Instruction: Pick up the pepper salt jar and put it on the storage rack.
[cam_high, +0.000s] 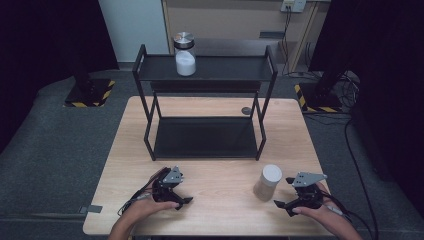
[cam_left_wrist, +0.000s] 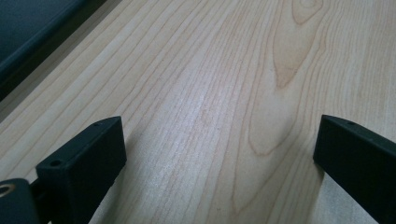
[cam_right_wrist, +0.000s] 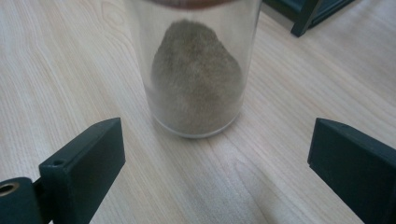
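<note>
A clear jar of brown powder (cam_high: 268, 182) stands upright on the table (cam_high: 220, 210), in the lower right of the high view — just left of the right tongs (cam_high: 282, 208), untouched. In the right gripper view the jar (cam_right_wrist: 196, 79) sits at upper centre, ahead of the wide-spread jaws and not between them. The left tongs (cam_high: 183, 203), lower left of centre, are wide too — bare wood between them.
</note>
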